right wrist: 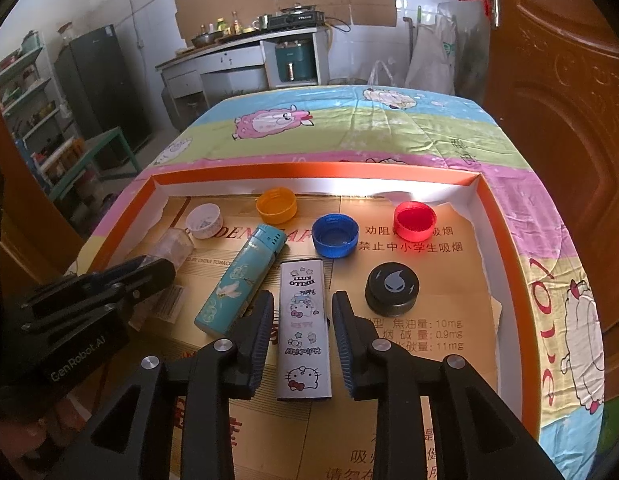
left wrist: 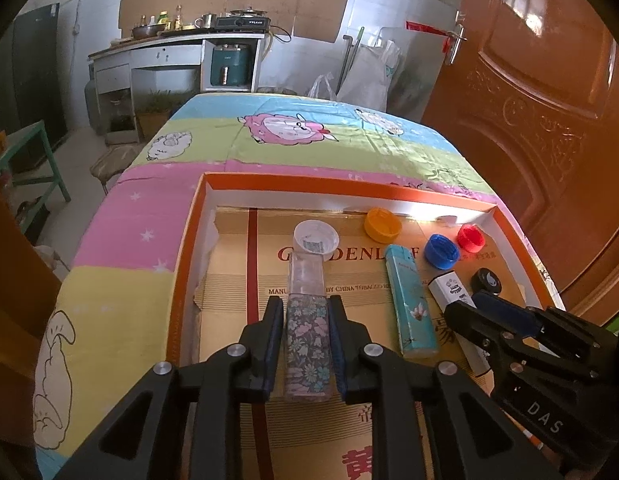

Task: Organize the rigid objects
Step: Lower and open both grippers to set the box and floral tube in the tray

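Note:
A floral lighter (left wrist: 307, 344) with a clear top lies flat on the floor of an orange-rimmed box (left wrist: 349, 186). My left gripper (left wrist: 305, 300) straddles it, pads just off its sides, open. A white Hello Kitty lighter (right wrist: 303, 328) lies between the fingers of my right gripper (right wrist: 302, 296), a narrow gap showing on each side, open. Between the two rests a teal lighter (right wrist: 237, 284). Farther back sit loose caps: white (right wrist: 205, 220), orange (right wrist: 276, 205), blue (right wrist: 335, 236), red (right wrist: 414, 220) and black (right wrist: 391, 288). The left gripper (right wrist: 153, 266) shows at the left of the right wrist view.
The box stands on a table under a cartoon sheep cloth (left wrist: 293, 148). A brown door (left wrist: 549, 100) is close on the right. A kitchen counter (left wrist: 169, 44), a green stool (left wrist: 29, 152) and a dark fridge (right wrist: 97, 80) lie beyond.

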`<move>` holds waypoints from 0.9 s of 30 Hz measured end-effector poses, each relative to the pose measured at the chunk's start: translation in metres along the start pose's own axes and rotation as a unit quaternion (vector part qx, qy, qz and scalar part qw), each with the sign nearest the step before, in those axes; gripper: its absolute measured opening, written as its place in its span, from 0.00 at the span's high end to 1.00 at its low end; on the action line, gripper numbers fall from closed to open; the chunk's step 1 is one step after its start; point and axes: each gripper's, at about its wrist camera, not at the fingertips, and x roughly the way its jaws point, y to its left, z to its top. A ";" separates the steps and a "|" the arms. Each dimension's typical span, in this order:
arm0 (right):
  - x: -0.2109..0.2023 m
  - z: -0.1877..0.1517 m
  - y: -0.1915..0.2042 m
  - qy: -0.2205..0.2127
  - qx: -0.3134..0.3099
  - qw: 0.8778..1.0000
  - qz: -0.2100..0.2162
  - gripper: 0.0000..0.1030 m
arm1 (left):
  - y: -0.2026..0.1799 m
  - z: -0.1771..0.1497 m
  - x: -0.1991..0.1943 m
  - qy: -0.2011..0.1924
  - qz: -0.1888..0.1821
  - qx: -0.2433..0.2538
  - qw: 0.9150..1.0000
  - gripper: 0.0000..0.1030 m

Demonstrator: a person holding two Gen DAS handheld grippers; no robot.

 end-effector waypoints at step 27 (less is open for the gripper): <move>-0.076 -0.010 -0.002 -0.044 0.020 0.999 0.003 0.69 | 0.004 -0.011 -0.083 -0.058 0.017 -0.011 0.998 0.57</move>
